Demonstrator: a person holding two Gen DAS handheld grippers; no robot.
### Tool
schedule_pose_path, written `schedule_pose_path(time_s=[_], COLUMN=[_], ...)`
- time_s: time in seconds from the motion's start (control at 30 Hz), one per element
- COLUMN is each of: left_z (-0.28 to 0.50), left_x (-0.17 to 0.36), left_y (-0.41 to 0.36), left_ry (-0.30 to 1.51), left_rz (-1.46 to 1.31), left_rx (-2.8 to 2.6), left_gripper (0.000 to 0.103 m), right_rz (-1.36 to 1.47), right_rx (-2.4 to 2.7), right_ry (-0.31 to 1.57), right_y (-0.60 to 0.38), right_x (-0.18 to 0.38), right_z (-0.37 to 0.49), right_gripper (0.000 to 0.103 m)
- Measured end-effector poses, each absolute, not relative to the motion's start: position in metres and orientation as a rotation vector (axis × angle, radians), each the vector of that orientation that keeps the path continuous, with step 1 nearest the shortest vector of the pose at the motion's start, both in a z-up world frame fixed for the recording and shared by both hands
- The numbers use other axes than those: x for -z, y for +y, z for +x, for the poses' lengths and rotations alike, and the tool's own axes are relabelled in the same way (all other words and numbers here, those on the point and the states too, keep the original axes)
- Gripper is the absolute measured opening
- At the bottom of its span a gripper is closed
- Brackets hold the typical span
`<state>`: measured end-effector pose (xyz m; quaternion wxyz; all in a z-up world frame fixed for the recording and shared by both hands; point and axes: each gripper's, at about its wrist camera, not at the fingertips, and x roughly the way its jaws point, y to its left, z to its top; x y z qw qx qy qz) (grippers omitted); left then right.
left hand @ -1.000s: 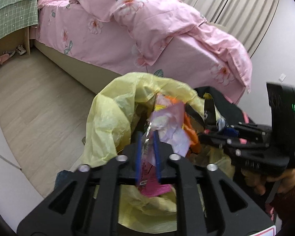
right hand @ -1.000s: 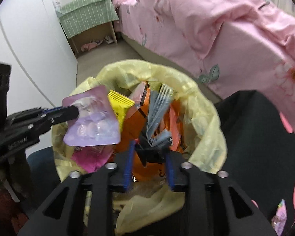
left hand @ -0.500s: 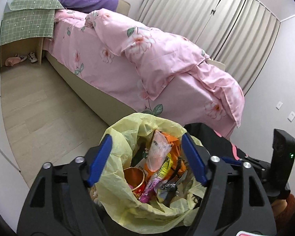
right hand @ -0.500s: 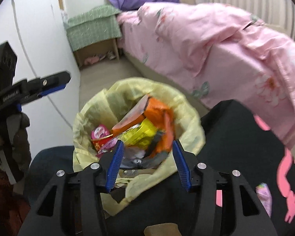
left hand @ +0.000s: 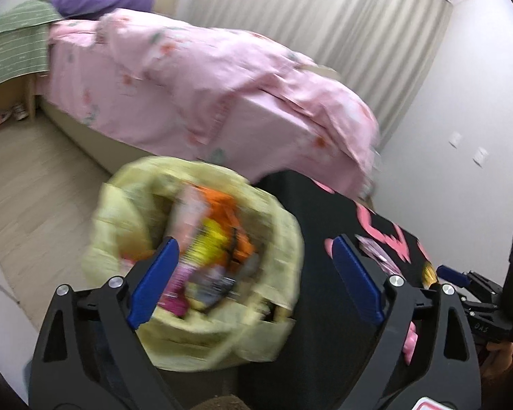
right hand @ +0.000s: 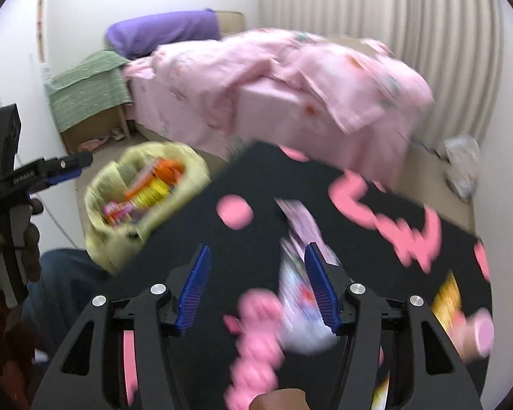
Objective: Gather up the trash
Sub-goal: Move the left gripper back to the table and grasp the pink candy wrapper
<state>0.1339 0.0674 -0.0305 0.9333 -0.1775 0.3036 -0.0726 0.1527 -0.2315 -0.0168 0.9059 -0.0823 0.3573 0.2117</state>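
Bedroom scene, both wrist views motion-blurred. A bed (left hand: pixel 195 78) under a pink quilt fills the background; in front of it lies a black mat (right hand: pixel 256 184) with pink shapes, spread at floor level. At the mat's left edge stands a yellow trash bag (left hand: pixel 277 235), mouth open, already holding orange, yellow and pink wrappers.

The left gripper (left hand: pixel 253 276) hangs above the bag's right rim, jaws spread wide and empty. The right gripper (right hand: pixel 256 287) hovers over the mat, jaws moderately apart and empty. A pale wrapper (right hand: pixel 299 311) lies on the mat just inside its right finger; a second purple wrapper (right hand: pixel 301 218) lies beyond, and a yellow packet (right hand: pixel 446 299) lies further right. These are the trash yet to be collected.

Likely risks: the pale wrapper sits off-centre against one finger, so closing now may pinch only an edge or push it aside. Thin film can slip from the pads during transfer. The bag is soft and unsupported; a gripper brushing its rim could fold the mouth shut or tip it.
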Motion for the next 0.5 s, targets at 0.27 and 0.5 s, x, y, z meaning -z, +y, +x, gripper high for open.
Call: schedule_pose_path(time_s=[0.27,0.5], left_z=[0.149,0.164], left_x=[0.039,0.042], left_y=[-0.012,-0.071], left_ry=[0.708,0.772], left_rz=[-0.325,-0.280], left_rx=[0.340,0.466], left_gripper=[0.093,0.094], right_rz=[-0.129,-0.002], right_rx=[-0.280,-0.233], right_ry=[0.797,0.824], right_y=[-0.312,-0.360], right_x=[0.046,0.067], right_z=[0.108,0.090], right_gripper=[0.054,0.054])
